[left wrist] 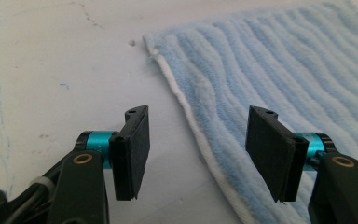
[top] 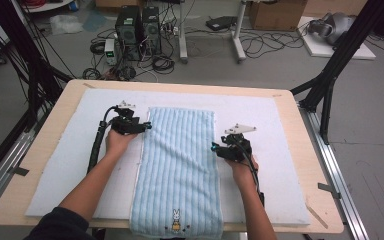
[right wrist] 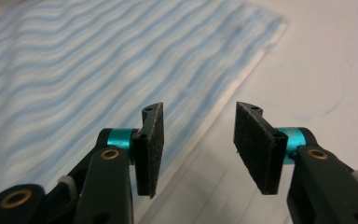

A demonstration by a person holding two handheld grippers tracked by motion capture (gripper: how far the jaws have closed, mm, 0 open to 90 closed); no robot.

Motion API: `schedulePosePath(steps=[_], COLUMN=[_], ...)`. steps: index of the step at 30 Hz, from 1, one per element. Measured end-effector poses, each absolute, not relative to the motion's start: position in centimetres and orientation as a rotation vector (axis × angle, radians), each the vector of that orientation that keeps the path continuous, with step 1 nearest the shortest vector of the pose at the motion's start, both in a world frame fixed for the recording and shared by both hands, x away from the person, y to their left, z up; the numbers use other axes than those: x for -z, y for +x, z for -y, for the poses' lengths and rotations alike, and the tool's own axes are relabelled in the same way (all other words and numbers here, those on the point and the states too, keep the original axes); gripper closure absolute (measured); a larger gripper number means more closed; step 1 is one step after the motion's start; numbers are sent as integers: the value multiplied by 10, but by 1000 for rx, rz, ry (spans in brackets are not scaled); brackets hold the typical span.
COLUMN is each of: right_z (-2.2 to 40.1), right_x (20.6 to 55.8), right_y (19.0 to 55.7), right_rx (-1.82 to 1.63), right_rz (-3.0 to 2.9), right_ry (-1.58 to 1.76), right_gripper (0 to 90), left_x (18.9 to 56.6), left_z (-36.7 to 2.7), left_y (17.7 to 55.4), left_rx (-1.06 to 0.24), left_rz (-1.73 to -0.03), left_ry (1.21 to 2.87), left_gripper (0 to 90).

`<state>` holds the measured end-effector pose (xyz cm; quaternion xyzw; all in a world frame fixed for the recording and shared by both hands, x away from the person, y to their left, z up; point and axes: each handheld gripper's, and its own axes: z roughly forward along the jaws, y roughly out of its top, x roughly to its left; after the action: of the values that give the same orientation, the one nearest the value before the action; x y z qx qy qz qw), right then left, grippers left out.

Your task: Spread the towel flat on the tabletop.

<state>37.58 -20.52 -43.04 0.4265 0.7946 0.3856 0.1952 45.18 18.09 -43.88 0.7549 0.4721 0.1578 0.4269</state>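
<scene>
Light blue striped towel point(top: 179, 170) lying flat and lengthwise on the white mat point(top: 60, 160) covering the tabletop point(top: 45, 125), near end with the small rabbit motif point(top: 176, 220) hanging just over the near edge. Left tool point(top: 147, 126) at the towel's left hem near the far corner, jaws apart and empty, straddling the white hem point(left wrist: 193, 126) as seen in the left gripper view. Right tool point(top: 214, 148) at the right hem, a little nearer than the left, jaws also apart with nothing between, the right edge point(right wrist: 235, 81) running between them in the right gripper view.

Likely step: pinching both long edges for a fold. Best to lower each tool until one pad slides under the hem, then close fully on the cloth. Worth matching the two grips at the same distance along the towel, since the right sits nearer; otherwise a skewed fold. Lift only once both grips bite, keeping the cloth taut between them.
</scene>
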Motion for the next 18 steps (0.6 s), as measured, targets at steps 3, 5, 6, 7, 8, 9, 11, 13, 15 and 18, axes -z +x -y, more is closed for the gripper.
schedulePosePath(steps=[3,5,6,7,8,9,11,13,15,18], right_z=[199,196,194,192,191,189,186,184,185,188], right_x=[429,430,431,433,436,439,445,444,445,446], right_y=[400,416,422,428,433,438,443,443,446,446], right_rx=[-1044,-1033,-1031,-1037,-1036,-1023,-981,-915,-904,-914], right_rz=[-2203,-2188,-2183,-2185,-2189,-2202,-2241,-2220,-2178,-2142], right_ry=[1215,1252,1274,1294,1311,1320,1304,1259,1280,1307], right_gripper=[566,582,584,590,602,628,755,856,854,730], left_x=[434,434,434,434,435,435,436,437,437,439], left_z=[-182,-180,-180,-179,-178,-177,-177,-177,-176,-174], left_y=[449,448,448,448,448,448,448,449,449,450], left_rx=[-388,-380,-378,-375,-375,-372,-370,-370,-370,-376], left_rz=[-1167,-1166,-1163,-1165,-1161,-1165,-1169,-1173,-1180,-1178], left_ry=[1882,1887,1894,1893,1902,1905,1913,1913,1912,1910], left_gripper=[406,409,412,413,416,423,426,429,431,432])
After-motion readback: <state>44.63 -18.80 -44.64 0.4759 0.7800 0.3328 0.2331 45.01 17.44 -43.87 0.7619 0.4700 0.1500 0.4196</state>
